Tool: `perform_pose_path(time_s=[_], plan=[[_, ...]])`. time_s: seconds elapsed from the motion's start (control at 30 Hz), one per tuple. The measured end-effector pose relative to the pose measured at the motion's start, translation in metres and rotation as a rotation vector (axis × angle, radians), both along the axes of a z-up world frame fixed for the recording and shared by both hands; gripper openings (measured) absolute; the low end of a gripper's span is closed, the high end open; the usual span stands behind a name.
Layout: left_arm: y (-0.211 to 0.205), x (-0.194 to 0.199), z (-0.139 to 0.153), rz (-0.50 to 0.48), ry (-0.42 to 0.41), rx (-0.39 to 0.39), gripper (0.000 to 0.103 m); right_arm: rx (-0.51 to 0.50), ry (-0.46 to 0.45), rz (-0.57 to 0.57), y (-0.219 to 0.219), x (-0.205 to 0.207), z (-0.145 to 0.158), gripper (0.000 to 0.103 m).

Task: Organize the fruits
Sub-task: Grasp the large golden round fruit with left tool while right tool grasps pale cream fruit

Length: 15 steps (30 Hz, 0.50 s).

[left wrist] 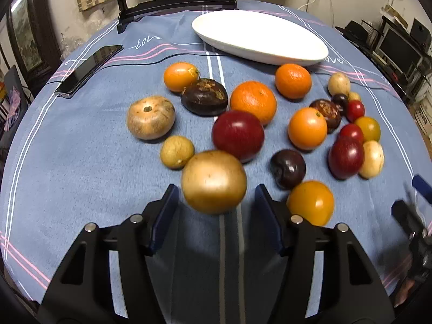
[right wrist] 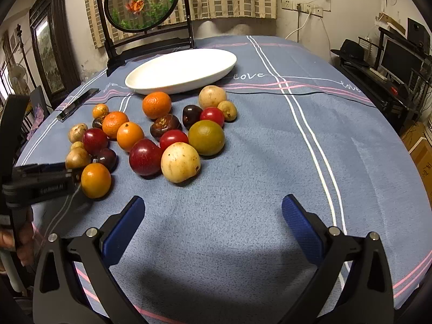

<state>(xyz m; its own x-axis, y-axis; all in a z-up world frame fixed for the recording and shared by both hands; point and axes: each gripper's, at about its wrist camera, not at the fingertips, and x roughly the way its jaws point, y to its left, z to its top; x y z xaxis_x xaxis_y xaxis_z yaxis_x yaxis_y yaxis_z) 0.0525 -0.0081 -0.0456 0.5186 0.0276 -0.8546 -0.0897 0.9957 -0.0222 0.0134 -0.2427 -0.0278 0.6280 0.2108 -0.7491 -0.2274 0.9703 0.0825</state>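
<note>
Several loose fruits lie on the blue tablecloth: oranges, red fruits, dark purple ones and tan ones. An empty white oval dish stands behind them; it also shows in the right wrist view. My left gripper is open with its blue pads on either side of a tan round fruit, not touching it. My right gripper is open and empty over bare cloth, in front of a pale round fruit.
A black phone lies at the left of the table. A round framed goldfish picture on a dark stand stands at the far edge. Shelves with a monitor stand at the right. The left gripper's body reaches in from the left.
</note>
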Motion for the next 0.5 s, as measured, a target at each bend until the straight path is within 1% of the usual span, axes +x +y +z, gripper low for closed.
perform_pose_path(time_s=[0.03, 0.07, 0.1, 0.13, 0.2, 0.3, 0.43, 0.47, 0.5], plan=[[0.0, 0.003, 0.0, 0.002, 0.0, 0.0, 0.06, -0.001, 0.0, 0.0, 0.0, 0.0, 0.0, 0.102], [0.0, 0.006, 0.0, 0.004, -0.005, 0.009, 0.055, -0.004, -0.001, 0.0, 0.0, 0.0, 0.001, 0.102], [0.0, 0.007, 0.0, 0.008, -0.011, 0.02, 0.045, -0.007, -0.003, 0.001, -0.001, 0.0, 0.001, 0.102], [0.001, 0.007, 0.001, 0.012, -0.017, 0.022, 0.045, -0.013, -0.006, 0.0, -0.001, 0.0, 0.002, 0.102], [0.005, 0.003, 0.001, 0.015, -0.029, -0.01, 0.043, -0.034, -0.011, -0.004, -0.001, 0.002, 0.004, 0.102], [0.003, -0.005, 0.003, -0.019, -0.037, -0.032, 0.043, -0.073, -0.015, 0.0, 0.0, 0.008, 0.006, 0.102], [0.011, -0.013, 0.005, -0.022, -0.039, -0.052, 0.043, -0.1, 0.013, 0.068, 0.013, 0.02, 0.002, 0.101], [0.013, -0.014, 0.006, -0.019, -0.042, -0.054, 0.043, -0.106, 0.019, 0.084, 0.017, 0.021, 0.002, 0.095], [0.015, -0.016, 0.008, -0.018, -0.048, -0.052, 0.043, -0.117, 0.029, 0.102, 0.022, 0.024, 0.0, 0.084]])
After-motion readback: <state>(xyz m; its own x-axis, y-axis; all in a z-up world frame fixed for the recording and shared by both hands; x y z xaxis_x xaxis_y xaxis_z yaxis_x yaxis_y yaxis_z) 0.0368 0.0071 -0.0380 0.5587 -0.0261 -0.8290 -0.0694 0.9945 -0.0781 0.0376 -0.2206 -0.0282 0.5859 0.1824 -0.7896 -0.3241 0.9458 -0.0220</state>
